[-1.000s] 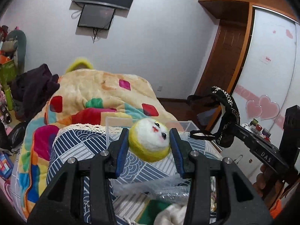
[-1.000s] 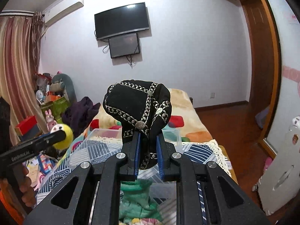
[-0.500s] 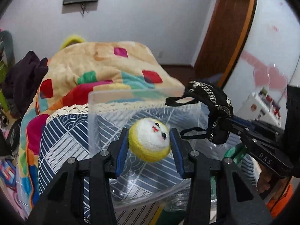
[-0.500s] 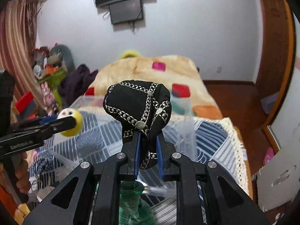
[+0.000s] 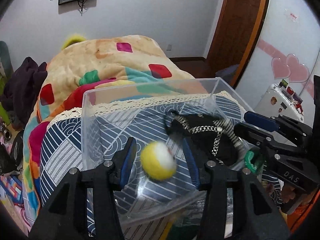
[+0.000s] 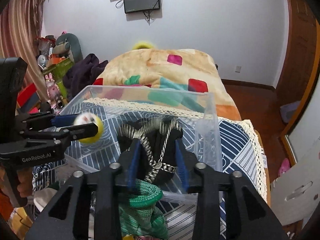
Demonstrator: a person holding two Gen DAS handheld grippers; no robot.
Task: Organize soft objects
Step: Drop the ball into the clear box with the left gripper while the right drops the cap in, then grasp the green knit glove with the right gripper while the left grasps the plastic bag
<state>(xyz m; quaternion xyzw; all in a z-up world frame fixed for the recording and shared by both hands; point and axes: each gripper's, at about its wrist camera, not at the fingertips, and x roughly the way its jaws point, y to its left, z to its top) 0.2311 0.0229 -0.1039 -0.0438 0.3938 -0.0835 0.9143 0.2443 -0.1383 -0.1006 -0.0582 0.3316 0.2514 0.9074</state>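
Note:
A clear plastic bin (image 5: 88, 104) (image 6: 210, 104) stands on the patterned bedspread. My left gripper (image 5: 160, 158) is open over the bin; the yellow-and-white plush ball (image 5: 159, 164) is blurred and loose between its fingers, and also shows in the right wrist view (image 6: 90, 127). My right gripper (image 6: 158, 160) is open; the black hat with silver braid (image 6: 160, 140) lies blurred between its fingers inside the bin, and shows at the bin's right in the left wrist view (image 5: 208, 132). The left gripper (image 6: 80, 126) and the right gripper (image 5: 254, 126) each show in the other view.
A green knit item (image 6: 144, 204) lies below the bin's near wall. A colourful blanket (image 5: 112, 64) covers the bed behind. Dark clothes (image 5: 22, 86) and toys (image 6: 60, 46) are piled at the left. A wooden door (image 5: 238, 24) is at the right.
Both grippers moved down over the bin and opened. The plush ball and the black hat left their grips and are dropping into the bin.

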